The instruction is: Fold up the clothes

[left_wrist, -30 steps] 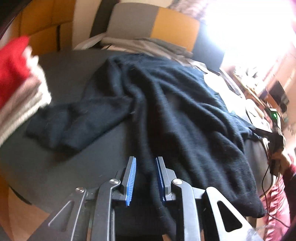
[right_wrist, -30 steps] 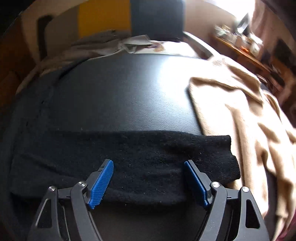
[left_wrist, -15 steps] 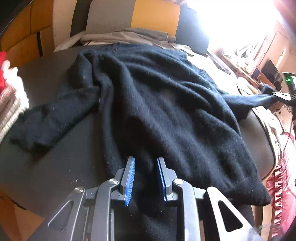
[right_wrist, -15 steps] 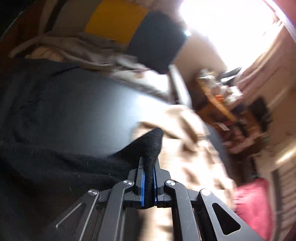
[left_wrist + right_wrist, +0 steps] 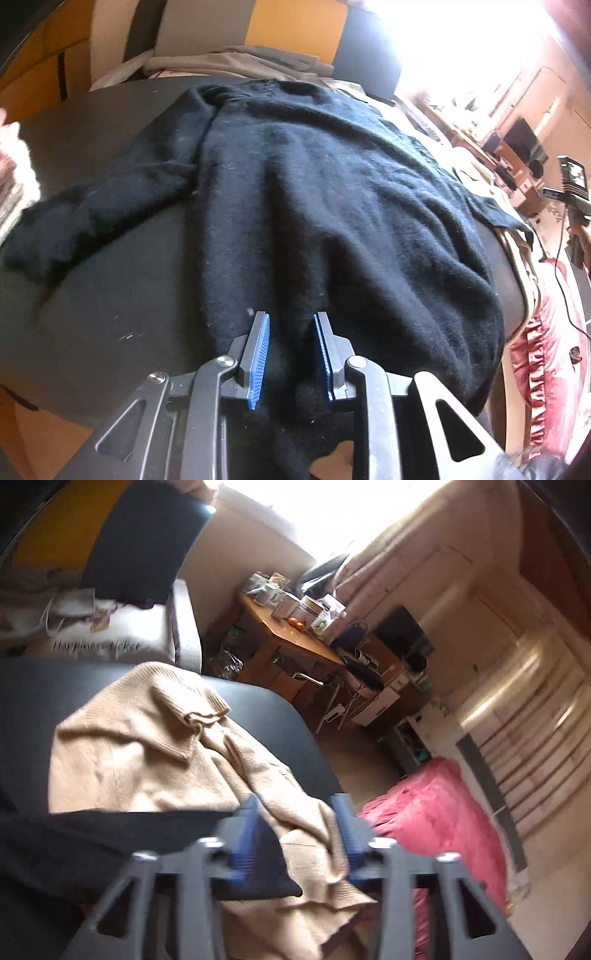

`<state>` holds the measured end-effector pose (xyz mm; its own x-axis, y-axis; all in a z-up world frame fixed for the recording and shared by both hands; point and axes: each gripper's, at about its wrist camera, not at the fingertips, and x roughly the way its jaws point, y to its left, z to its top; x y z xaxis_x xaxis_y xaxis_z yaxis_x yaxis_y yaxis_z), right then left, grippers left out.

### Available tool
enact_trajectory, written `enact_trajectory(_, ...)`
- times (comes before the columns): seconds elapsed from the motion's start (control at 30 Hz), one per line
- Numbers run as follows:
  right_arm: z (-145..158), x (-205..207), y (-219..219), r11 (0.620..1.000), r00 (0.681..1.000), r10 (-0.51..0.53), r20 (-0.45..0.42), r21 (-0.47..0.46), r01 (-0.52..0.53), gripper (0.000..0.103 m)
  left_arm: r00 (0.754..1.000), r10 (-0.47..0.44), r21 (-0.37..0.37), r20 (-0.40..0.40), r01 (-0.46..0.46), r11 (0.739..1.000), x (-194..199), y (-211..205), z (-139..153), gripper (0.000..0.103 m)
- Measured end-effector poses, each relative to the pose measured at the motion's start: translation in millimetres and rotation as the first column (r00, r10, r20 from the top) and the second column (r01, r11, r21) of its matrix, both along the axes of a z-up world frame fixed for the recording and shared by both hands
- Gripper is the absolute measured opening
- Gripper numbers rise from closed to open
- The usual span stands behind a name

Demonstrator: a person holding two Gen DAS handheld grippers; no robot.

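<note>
A black sweater (image 5: 332, 206) is spread over the dark desk (image 5: 85, 306), its hem hanging over the near edge and 1 sleeve (image 5: 92, 210) trailing toward the left edge, so that the body lies flat enough for folding. The hem is gathered between the fingers (image 5: 258, 354) of the left gripper (image 5: 291, 354), which are clenched on a bunched fold of it; this hold is judged to pin the garment while the other side is arranged. The left gripper is pitched steeply down at the near edge. The right gripper (image 5: 295, 845) is seen blurred at the right edge of the desk and pitched only gently down toward the room. Its fingers are opening, and the other black sleeve (image 5: 129, 845) lies under them but is not pressed, so it is judged released there, laid out straight. Beneath that sleeve, a beige sweater (image 5: 147, 746) is draped over the right edge, apparently awaiting its turn.
</note>
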<state>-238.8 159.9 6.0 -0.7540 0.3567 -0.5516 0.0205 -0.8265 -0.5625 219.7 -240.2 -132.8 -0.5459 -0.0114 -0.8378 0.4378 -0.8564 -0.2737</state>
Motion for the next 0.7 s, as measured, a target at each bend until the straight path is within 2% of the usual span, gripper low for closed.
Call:
enact_trajectory(0.07,-2,17,-15,0.991,0.996,0.090,-0.003,-0.094,-0.090,0.065,1.000,0.028,-0.004,0.003,-0.028,1.000,11,-8,0,0.024)
enact_trajectory(0.1,-5,28,-24,0.980,0.989,0.146,0.003,-0.137,-0.145,0.072,0.999,0.048,-0.007,0.004,-0.048,0.999,19,-14,0,0.024)
enact_trajectory(0.13,-12,47,-37,0.958,0.973,0.230,0.028,-0.181,-0.221,0.075,0.998,0.068,-0.012,0.005,-0.067,0.998,26,-20,1,0.024)
enact_trajectory(0.2,-30,87,-62,0.893,0.922,0.376,0.090,-0.302,-0.335,0.075,0.995,0.102,-0.011,0.004,-0.102,0.995,41,-32,2,0.024)
enact_trajectory(0.27,-51,127,-84,0.801,0.849,0.506,0.152,-0.448,-0.397,0.075,0.991,0.133,-0.006,0.010,-0.133,0.991,52,-47,0,0.024)
enact_trajectory(0.37,-90,180,-112,0.697,0.751,0.616,0.238,-0.608,-0.380,0.073,0.987,0.159,0.040,-0.003,-0.159,0.987,70,-54,-5,0.024)
enact_trajectory(0.43,-108,202,-121,0.679,0.731,0.631,0.260,-0.641,-0.358,0.069,0.988,0.156,0.069,-0.017,-0.155,0.986,74,-53,-8,0.024)
enact_trajectory(0.47,-115,212,-122,0.681,0.734,0.624,0.267,-0.647,-0.343,0.062,0.989,0.144,0.069,-0.027,-0.141,0.988,72,-49,-8,0.025)
enact_trajectory(0.53,-128,224,-120,0.679,0.744,0.607,0.282,-0.670,-0.300,0.054,0.992,0.117,0.069,-0.045,-0.114,0.991,68,-43,-8,0.026)
enact_trajectory(0.63,-141,229,-109,0.678,0.772,0.564,0.293,-0.698,-0.231,0.050,0.997,0.057,0.041,-0.053,-0.055,0.998,49,-28,-8,0.028)
enact_trajectory(0.7,-138,231,-106,0.639,0.780,0.565,0.270,-0.741,-0.206,0.050,0.998,0.025,0.009,-0.050,-0.025,1.000,40,-17,-8,0.029)
